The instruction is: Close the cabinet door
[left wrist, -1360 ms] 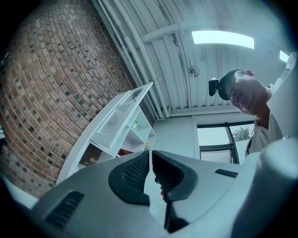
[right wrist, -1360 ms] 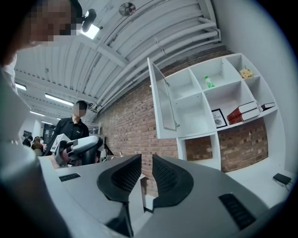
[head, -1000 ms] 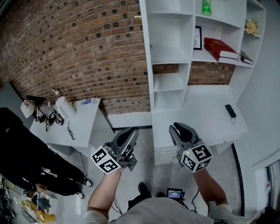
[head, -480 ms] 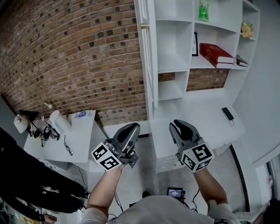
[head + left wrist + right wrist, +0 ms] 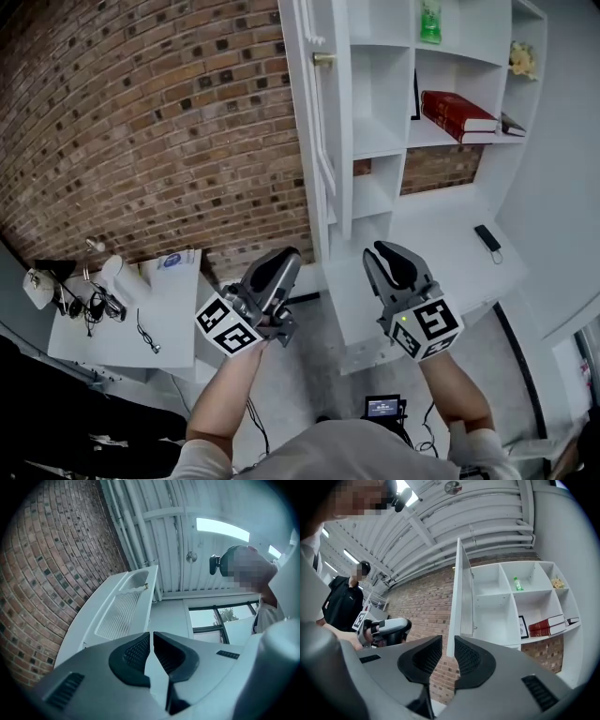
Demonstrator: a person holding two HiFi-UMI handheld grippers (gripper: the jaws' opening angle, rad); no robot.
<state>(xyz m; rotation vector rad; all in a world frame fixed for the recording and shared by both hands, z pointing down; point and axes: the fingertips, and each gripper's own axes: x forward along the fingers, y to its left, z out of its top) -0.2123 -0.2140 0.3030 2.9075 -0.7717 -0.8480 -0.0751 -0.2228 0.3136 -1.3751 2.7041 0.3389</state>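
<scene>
The white cabinet door (image 5: 323, 122) stands open, edge-on to me, with a brass knob (image 5: 323, 58) near its top. Behind it are the white shelves (image 5: 380, 136). My left gripper (image 5: 286, 258) hovers below the door's foot, shut and empty. My right gripper (image 5: 382, 251) floats beside it in front of the lower cabinet, jaws all but together, nothing between them. The left gripper view looks up along the ribbed door panel (image 5: 123, 616) past the left gripper (image 5: 151, 633). The right gripper view has the door (image 5: 461, 602) just above the right gripper (image 5: 448, 639).
A brick wall (image 5: 159, 141) fills the left. A white side table (image 5: 122, 314) carries cables and small items. The shelves hold red books (image 5: 459, 111) and a green bottle (image 5: 430, 23). A dark phone-like object (image 5: 487, 237) lies on the white counter (image 5: 441, 262). A person in black (image 5: 344, 602) stands nearby.
The view has closed in on the cabinet: the door edge now looms larger and the side table has slid down-left. Both grippers keep the same pose and the door has not swung.
</scene>
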